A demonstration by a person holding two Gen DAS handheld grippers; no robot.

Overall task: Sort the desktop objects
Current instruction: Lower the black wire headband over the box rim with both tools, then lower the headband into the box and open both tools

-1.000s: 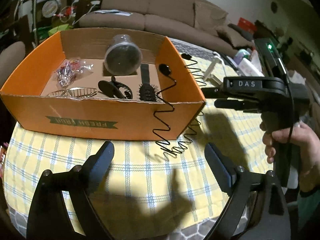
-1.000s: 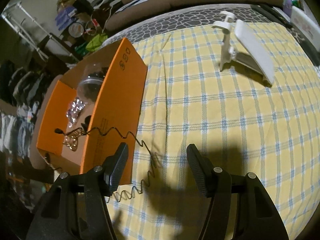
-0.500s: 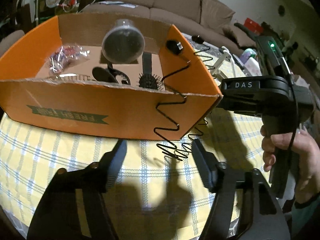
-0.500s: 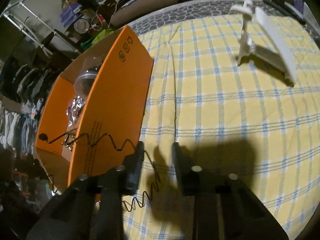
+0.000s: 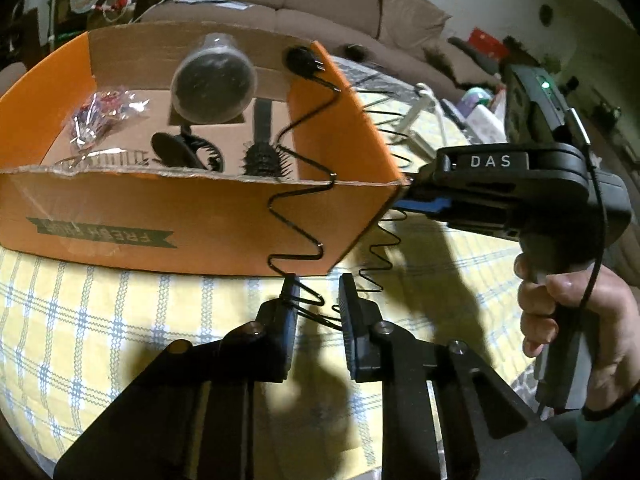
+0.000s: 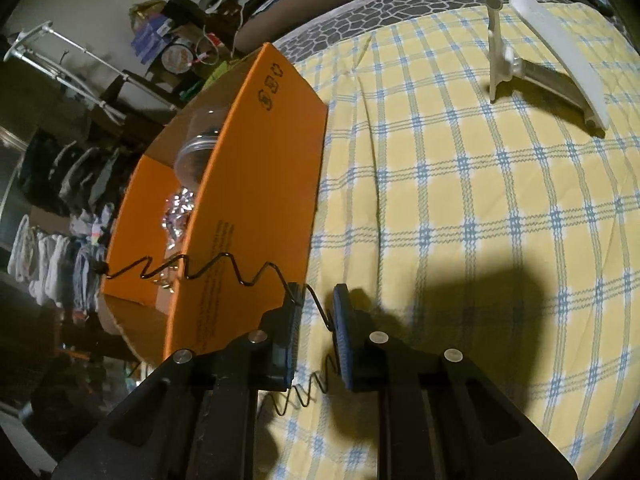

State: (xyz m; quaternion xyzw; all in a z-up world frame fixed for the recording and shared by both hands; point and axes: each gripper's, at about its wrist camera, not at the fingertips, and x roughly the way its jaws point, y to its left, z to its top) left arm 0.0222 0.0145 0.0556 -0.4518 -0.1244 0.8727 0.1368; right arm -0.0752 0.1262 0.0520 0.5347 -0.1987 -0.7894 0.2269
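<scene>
Both grippers — left gripper (image 5: 318, 300) closing, right gripper (image 6: 316, 316) clenched — grasp the zigzag wire (image 5: 298, 216); lift together (clearing the orange box (image 5: 180, 216) wall).

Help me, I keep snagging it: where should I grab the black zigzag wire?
Probably take the zigzag wire at its bunched lower coils on the tablecloth, from the near side. Its upper end is draped over the orange box wall.

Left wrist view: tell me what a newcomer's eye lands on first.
The orange cardboard box on the yellow checked cloth dominates, holding a hairbrush and a clear jar. A black zigzag wire drapes over its front wall, its lower end between the closing jaws of the left hand-held gripper.
</scene>
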